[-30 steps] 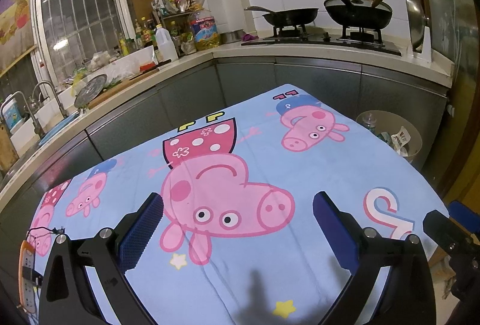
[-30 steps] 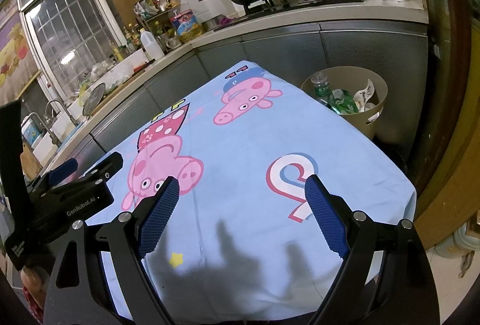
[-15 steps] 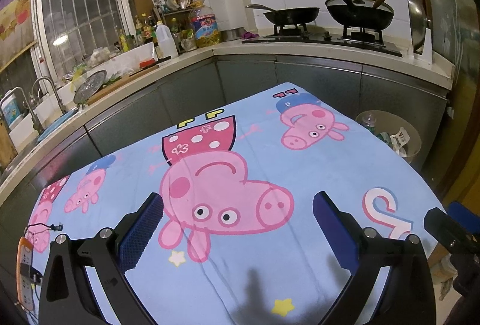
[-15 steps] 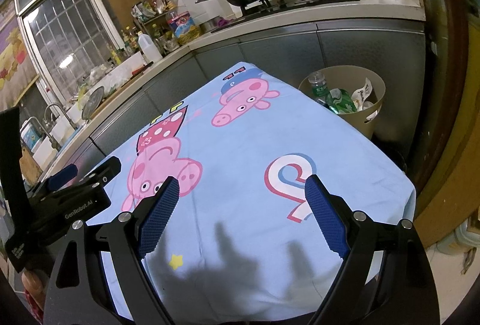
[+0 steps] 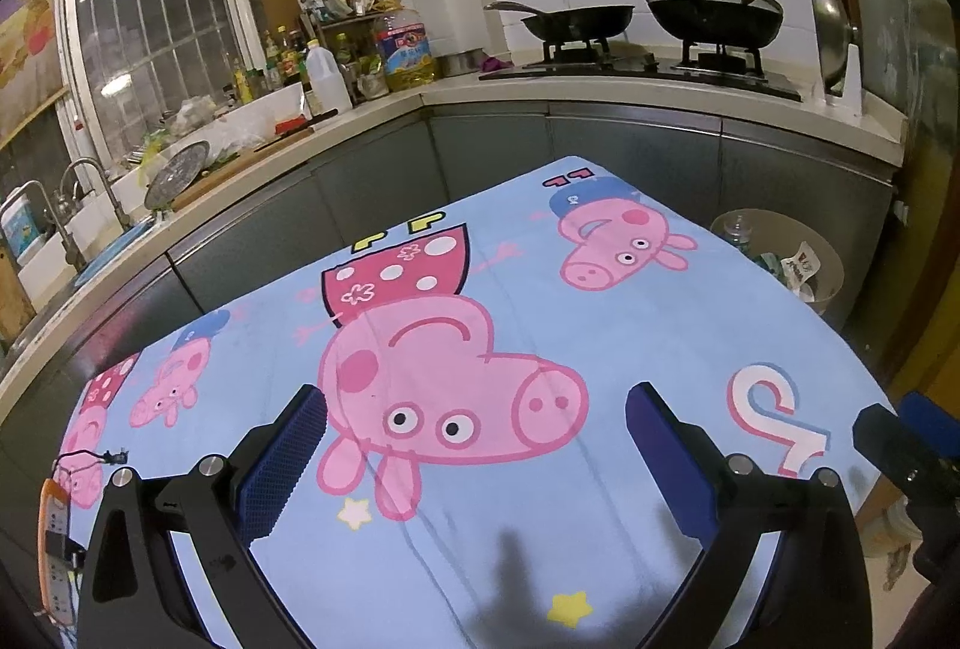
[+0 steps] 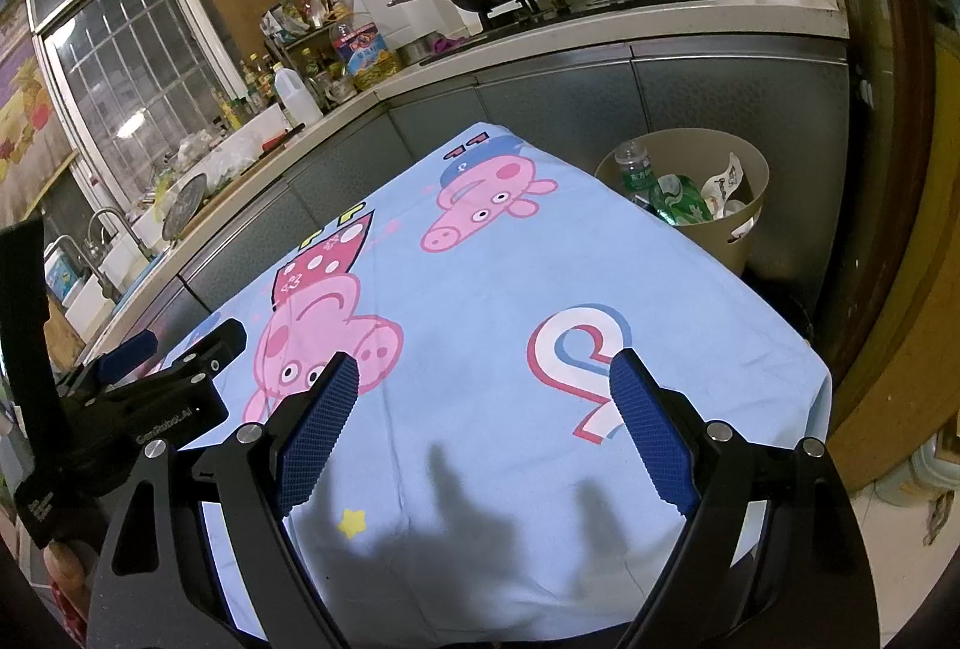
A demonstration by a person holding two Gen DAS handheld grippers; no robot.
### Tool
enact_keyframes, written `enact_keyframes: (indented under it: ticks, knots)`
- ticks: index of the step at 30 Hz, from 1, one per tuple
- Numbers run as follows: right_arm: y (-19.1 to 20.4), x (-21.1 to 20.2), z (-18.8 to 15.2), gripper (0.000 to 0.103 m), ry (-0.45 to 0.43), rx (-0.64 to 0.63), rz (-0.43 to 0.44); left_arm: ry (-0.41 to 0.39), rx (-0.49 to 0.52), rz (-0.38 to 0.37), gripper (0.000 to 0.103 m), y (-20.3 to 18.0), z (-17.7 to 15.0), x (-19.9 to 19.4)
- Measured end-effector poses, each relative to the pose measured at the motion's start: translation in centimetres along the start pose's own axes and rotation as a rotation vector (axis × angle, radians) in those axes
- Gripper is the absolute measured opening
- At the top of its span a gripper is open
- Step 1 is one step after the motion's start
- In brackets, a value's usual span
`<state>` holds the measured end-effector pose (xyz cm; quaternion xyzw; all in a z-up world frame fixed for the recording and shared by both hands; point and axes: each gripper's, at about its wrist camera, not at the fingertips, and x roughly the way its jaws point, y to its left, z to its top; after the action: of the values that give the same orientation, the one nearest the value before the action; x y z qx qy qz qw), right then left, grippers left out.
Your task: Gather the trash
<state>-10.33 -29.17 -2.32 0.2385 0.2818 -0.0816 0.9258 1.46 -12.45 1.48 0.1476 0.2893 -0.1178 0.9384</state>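
Observation:
A beige trash bin (image 6: 714, 193) stands on the floor past the table's far right corner, holding a green plastic bottle (image 6: 678, 199), a clear bottle and crumpled wrappers; it also shows in the left wrist view (image 5: 780, 253). My left gripper (image 5: 477, 412) is open and empty above the table's blue cartoon-pig cloth (image 5: 600, 337). My right gripper (image 6: 483, 379) is open and empty above the same cloth (image 6: 480, 289). No loose trash shows on the cloth. The left gripper's body appears in the right wrist view (image 6: 162, 391).
An L-shaped kitchen counter (image 5: 600, 91) runs behind the table, with pans on a stove (image 5: 648, 55), bottles, and a sink (image 5: 54, 253) at the left. An orange power strip (image 5: 57, 547) hangs at the table's left edge. A wooden door frame (image 6: 888, 169) stands at the right.
Both grippers have stayed open and empty. The views have shifted only slightly; the left wrist view has drifted a little to the left along the counter.

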Motion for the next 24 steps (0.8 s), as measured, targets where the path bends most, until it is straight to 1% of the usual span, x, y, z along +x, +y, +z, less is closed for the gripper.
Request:
enact_keyframes:
  ticks: [14,24]
  knots:
    - [-0.04,-0.07,-0.23,0.085,-0.002,0.006,-0.003,0.011,-0.008,0.003,0.099,0.15,0.03,0.23]
    - [-0.08,-0.04,-0.25,0.085,-0.003,0.007,-0.003,0.014,-0.013,0.021,0.099,0.37,0.26,0.13]
